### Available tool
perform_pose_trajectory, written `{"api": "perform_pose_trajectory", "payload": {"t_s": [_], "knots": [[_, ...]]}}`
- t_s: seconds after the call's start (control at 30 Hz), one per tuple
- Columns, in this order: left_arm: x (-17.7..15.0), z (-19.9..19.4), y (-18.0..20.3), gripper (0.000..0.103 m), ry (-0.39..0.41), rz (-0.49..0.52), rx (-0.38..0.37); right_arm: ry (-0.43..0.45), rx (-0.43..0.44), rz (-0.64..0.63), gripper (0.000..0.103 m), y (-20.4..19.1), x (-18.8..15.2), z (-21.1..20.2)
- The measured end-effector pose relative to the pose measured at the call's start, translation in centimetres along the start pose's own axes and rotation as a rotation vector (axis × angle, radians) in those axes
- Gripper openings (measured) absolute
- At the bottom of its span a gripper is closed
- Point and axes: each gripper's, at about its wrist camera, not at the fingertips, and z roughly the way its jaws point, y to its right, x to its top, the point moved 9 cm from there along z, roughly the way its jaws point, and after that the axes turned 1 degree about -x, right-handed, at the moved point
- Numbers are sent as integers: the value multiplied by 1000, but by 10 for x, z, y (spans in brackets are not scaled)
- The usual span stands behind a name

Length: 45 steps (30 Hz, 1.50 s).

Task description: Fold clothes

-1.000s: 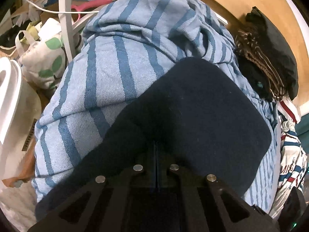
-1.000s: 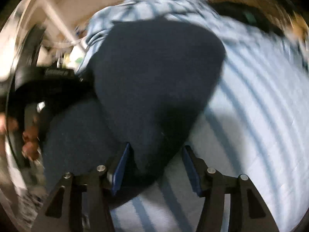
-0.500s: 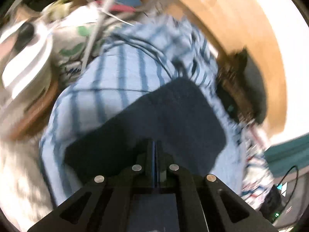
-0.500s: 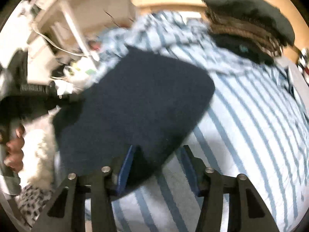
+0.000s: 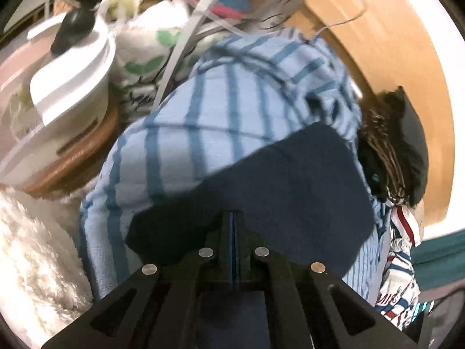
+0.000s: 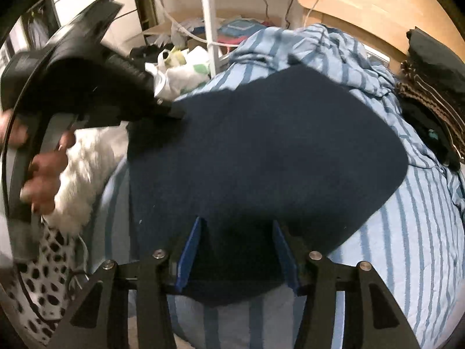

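A dark navy garment (image 6: 261, 157) lies spread flat on a bed covered by a blue striped blanket (image 6: 407, 232).

The left claw (image 5: 234, 226) has its two fingers pressed together. Their tips sit at the near edge of the navy cloth, which spreads away ahead of them. The edge appears pinched between the fingers, though the blur makes that hard to confirm.

The right claw (image 6: 237, 244) stands about half open, one finger on each side of the garment's near hem. The cloth lies between its blue pads (image 6: 189, 250) and under them, but the pads do not press on it. Ahead of this claw and to its left is the left claw's black body, with the person's hand (image 6: 43, 171) wrapped around the handle.

Beyond the garment, ahead and to the right of both claws, a pile of dark clothes (image 6: 430, 93) sits at the bed's far side. A white fluffy item (image 5: 35, 256) lies left of the left claw.

Likely risks: with only one side gripped, lifting now would drag the cloth askew and crease the fold. If the right claw closes too low, it could catch the striped blanket along with the hem. A pinch so near the edge could also slip free.
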Motion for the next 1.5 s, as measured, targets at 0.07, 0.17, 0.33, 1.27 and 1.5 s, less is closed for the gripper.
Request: {"api": "perform_pose_trajectory", "payload": {"t_s": [0.07, 0.17, 0.33, 1.27, 1.5], "knots": [[-3, -2, -6, 3, 9, -7, -14, 0, 14, 4, 57, -4, -6, 1], [-5, -2, -9, 3, 16, 4, -24, -7, 32, 12, 57, -6, -11, 2], [-5, 5, -10, 3, 15, 16, -35, -18, 51, 26, 57, -5, -13, 3], [-103, 8, -4, 3, -313, 16, -61, -135, 271, 182, 60, 22, 1, 49], [-87, -21, 8, 3, -237, -4, -166, -138, 313, 208, 63, 26, -4, 40]]}}
